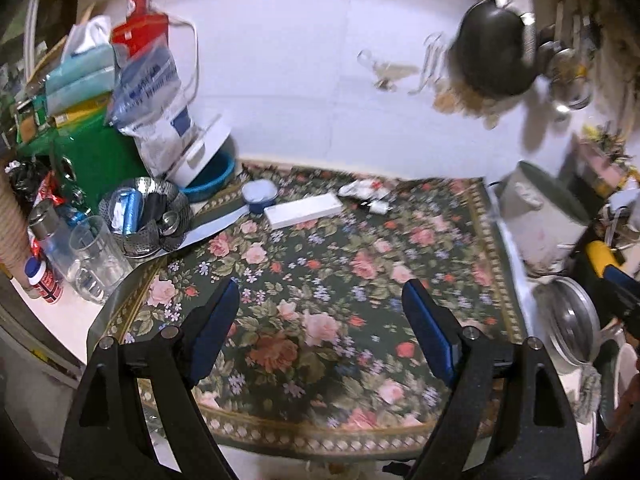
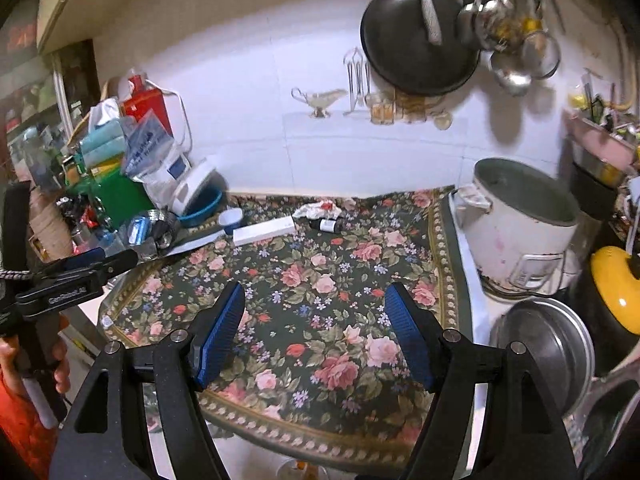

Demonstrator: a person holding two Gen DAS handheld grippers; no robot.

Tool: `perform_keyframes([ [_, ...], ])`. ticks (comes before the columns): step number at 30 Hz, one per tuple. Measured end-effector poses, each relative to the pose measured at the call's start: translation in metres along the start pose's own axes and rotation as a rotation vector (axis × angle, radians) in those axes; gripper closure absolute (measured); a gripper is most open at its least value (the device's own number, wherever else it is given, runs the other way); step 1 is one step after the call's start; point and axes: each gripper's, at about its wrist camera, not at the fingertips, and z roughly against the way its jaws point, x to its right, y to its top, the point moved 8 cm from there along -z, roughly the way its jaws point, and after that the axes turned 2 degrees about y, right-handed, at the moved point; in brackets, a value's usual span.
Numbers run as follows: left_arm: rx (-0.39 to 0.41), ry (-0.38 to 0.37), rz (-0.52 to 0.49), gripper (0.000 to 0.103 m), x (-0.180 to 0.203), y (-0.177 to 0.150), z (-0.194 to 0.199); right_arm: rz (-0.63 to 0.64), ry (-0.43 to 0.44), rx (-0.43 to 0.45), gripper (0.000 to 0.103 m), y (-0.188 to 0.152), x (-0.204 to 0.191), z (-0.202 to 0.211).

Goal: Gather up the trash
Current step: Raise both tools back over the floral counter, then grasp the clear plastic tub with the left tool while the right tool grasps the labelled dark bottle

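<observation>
Trash at the bench's far edge, both grippers empty.
The crumpled wrapper [image 2: 318, 210] lies by the wall, a small bottle [image 2: 329, 225] on its side beside it, long axis left-right, next to a white box [image 2: 264, 231]. Left fingers [image 1: 426, 320] and right fingers [image 2: 408, 328] are spread, holding nothing, above the floral cloth [image 2: 320, 300].

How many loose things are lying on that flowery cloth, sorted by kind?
Crumpled wrapper: 1
Small dark bottle, lying on its side: 1
Long white box: 1
Blue and white bowl, at the cloth's edge: 1
Total: 4, all at the far end of the floral cloth.
</observation>
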Motion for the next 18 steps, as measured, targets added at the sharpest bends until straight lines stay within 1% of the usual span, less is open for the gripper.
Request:
perform_keyframes([
  [3,-0.044,0.013,0.012,0.020,-0.014,0.011,-0.040,-0.021,0.019,-0.037,0.034,0.002,0.006,-0.026],
  [6,-0.069,0.006,0.016,0.020,-0.026,0.028,-0.077,-0.036,0.008,-0.069,0.034,0.007,0.009,-0.056],
  [10,-0.114,-0.005,0.044,0.016,-0.050,0.060,-0.146,-0.080,-0.012,-0.105,0.034,0.015,0.010,-0.097],
  [12,-0.140,-0.009,0.060,0.016,-0.062,0.075,-0.183,-0.114,-0.032,-0.129,0.034,0.020,0.013,-0.120],
  [15,-0.183,0.014,0.071,0.016,-0.079,0.096,-0.242,-0.174,-0.068,-0.163,0.034,0.028,0.021,-0.164],
  [18,-0.213,0.053,0.080,0.016,-0.093,0.108,-0.293,-0.214,-0.079,-0.192,0.034,0.035,0.027,-0.206],
])
